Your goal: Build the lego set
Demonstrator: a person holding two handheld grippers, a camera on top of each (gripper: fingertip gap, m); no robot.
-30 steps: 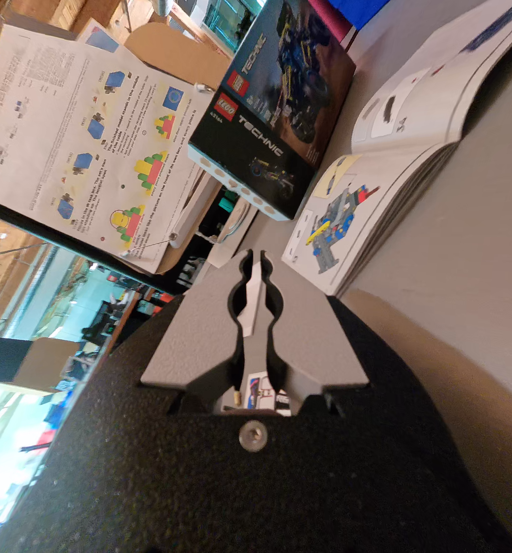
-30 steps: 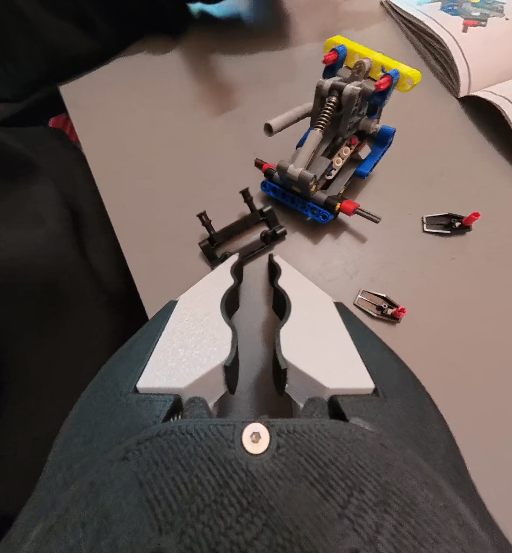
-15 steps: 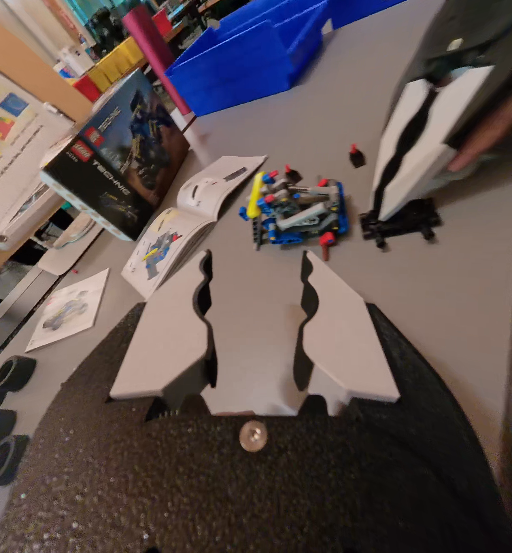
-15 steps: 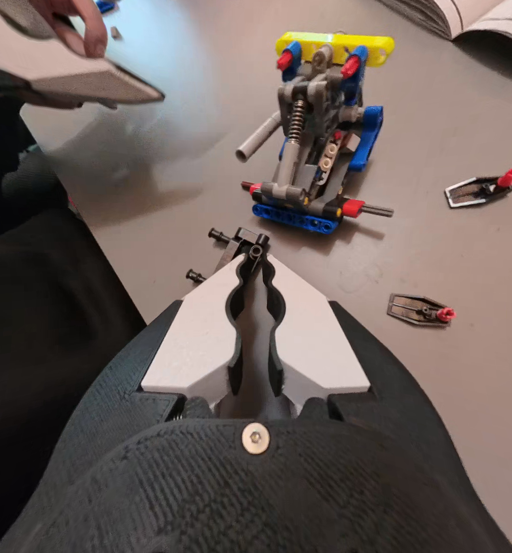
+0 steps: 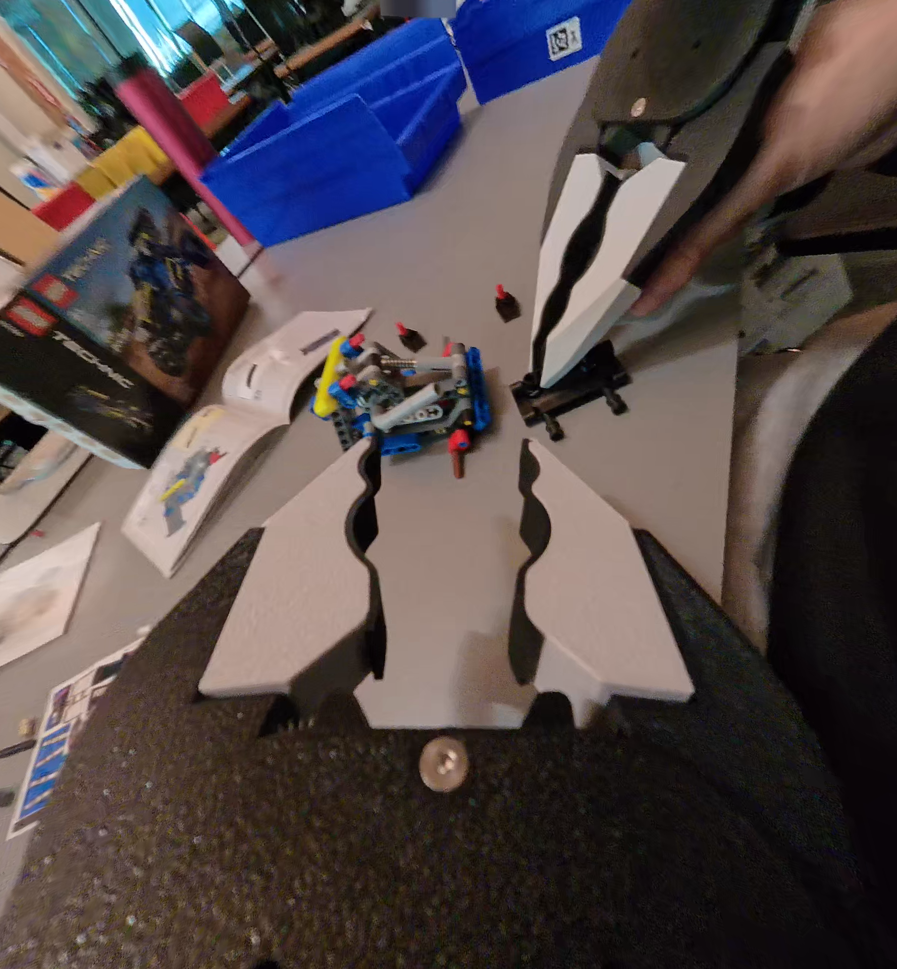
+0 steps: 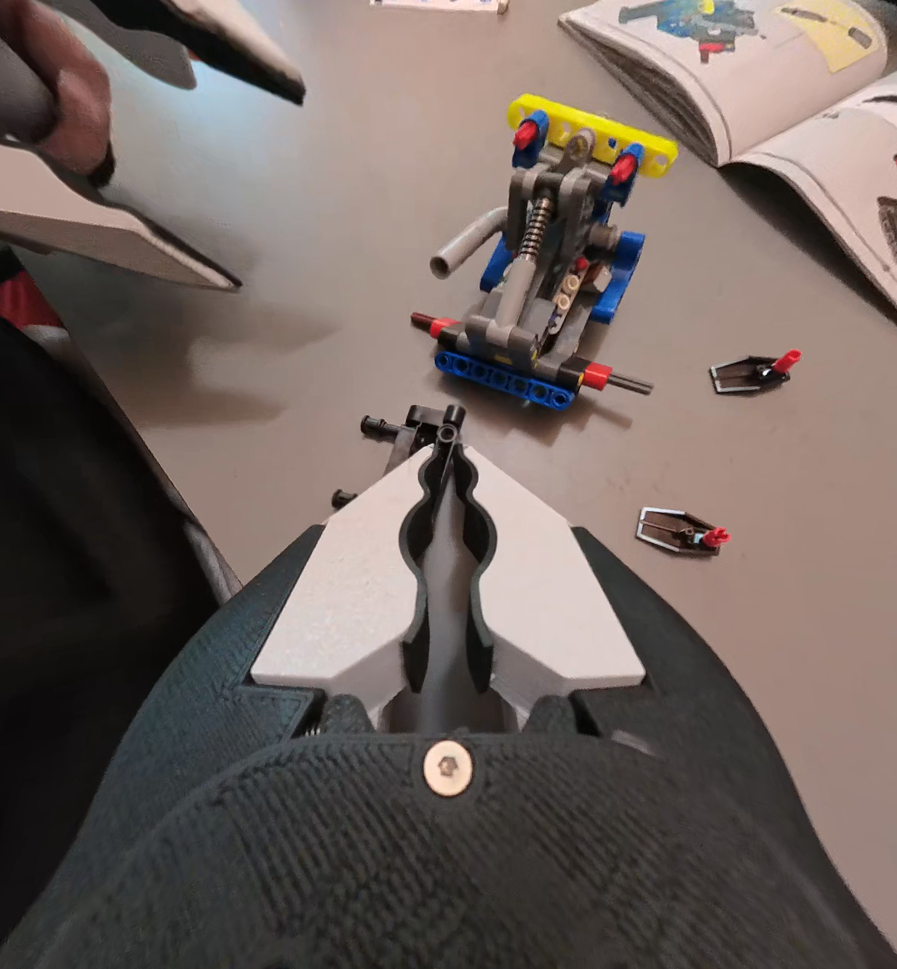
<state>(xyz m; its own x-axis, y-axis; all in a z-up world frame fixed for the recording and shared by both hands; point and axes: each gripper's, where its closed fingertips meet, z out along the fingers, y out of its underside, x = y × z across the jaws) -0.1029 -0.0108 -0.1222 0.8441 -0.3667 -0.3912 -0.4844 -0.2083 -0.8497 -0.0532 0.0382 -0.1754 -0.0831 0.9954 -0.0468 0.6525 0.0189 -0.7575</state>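
My left gripper [image 5: 449,445] is open and empty, its fingertips just short of a small blue, grey and yellow brick model [image 5: 409,388] on the grey table [image 5: 645,472]. My right gripper [image 6: 447,451] is shut on a black frame piece with pins [image 6: 425,419] at the table surface, close in front of the model [image 6: 551,283]. The left wrist view shows the same grasp: the right gripper [image 5: 538,375] pinches the black frame piece [image 5: 572,393] to the right of the model. The left gripper [image 6: 268,191] shows open at the upper left of the right wrist view.
An open instruction booklet [image 5: 199,472] [image 6: 750,78] lies beyond the model, a dark set box [image 5: 105,325] beside it. Two small black panels with red pins [image 6: 750,372] [image 6: 679,537] lie to the right. Blue bins [image 5: 331,157] stand at the back. A sticker sheet [image 5: 53,734] lies near the left. One gripper's finger ends stand about 9 centimetres off the other's.
My left gripper opened, swung from the box towards the model and moved closer to it. My right gripper closed its pads on the black frame piece.
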